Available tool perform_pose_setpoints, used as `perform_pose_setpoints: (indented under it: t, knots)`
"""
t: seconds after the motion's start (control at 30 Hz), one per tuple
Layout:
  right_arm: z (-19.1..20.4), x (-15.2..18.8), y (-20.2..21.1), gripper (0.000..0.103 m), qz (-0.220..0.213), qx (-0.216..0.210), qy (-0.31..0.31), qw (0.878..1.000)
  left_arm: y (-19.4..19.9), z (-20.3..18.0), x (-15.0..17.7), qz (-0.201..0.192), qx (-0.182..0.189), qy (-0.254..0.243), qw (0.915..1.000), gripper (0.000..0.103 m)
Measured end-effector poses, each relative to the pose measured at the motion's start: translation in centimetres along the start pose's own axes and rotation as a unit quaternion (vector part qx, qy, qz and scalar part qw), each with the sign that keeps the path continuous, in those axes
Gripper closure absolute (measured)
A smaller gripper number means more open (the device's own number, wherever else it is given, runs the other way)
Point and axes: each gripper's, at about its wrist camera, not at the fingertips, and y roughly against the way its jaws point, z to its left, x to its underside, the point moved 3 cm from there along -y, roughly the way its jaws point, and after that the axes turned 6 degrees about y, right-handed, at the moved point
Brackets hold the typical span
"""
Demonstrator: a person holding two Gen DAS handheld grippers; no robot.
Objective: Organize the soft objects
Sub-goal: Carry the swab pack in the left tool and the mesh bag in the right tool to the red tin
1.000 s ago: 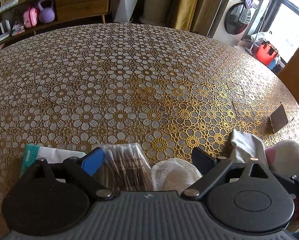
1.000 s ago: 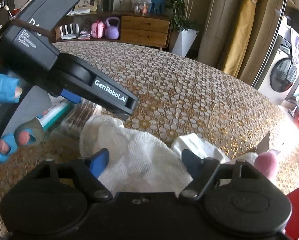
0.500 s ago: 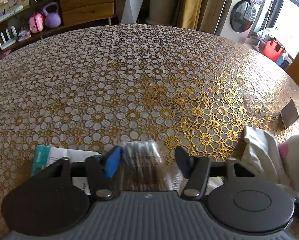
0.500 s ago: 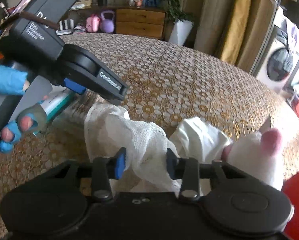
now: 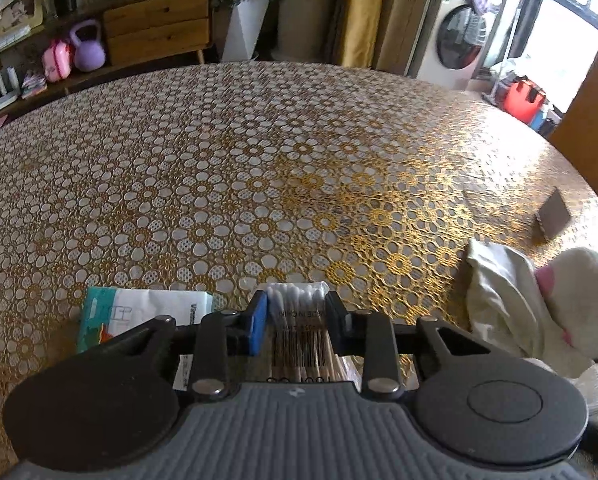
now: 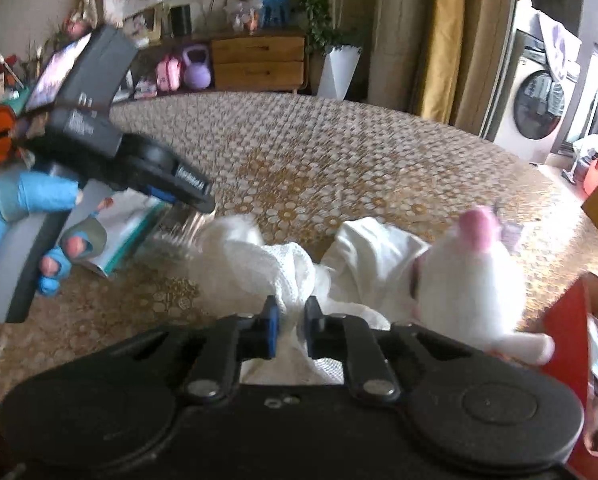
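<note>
Left tongs (image 5: 297, 322) are clamped on the pack of cotton swabs (image 5: 299, 300), its white tips poking out past the pads. Just beside it, to the left, a teal-and-white packet (image 5: 139, 308) lies flat on the counter (image 5: 259, 160).

Over to the right tongs (image 6: 290, 326): pinched tight on a bunch of white mesh cloth (image 6: 259, 256), the fabric trailing forward and left toward the swabs. Right of it sits a crumpled cream cloth (image 6: 367, 256), touching a white plush toy (image 6: 471, 276) with a pink ear. In the right wrist view the plush stands near the counter's right edge, with a red box (image 6: 567, 320) just beyond it.

Ahead of both tongs the flower-patterned cloth runs wide and bare to the far rim; only a small brown card (image 5: 553, 212) stands up near the right edge. The gloved left hand (image 6: 19, 208) grips its tool at the left side.
</note>
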Motion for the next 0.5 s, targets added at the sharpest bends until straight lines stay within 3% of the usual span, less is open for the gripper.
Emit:
perform_pose_setpoints:
  t: [0.37, 0.5]
  knots:
    - [-3.7, 2.1, 8.0, 0.094, -0.048, 0.005, -0.079, 0.996, 4.8, -1.0, 2.2, -0.012, 0.035, -0.02, 0.9991, 0.073]
    - [-5.2, 2.9, 10.6, 0.094, -0.061, 0.011, -0.098, 0.993, 6.9, -2.1, 3.2, -0.008, 0.063, -0.024, 0.9977, 0.073]
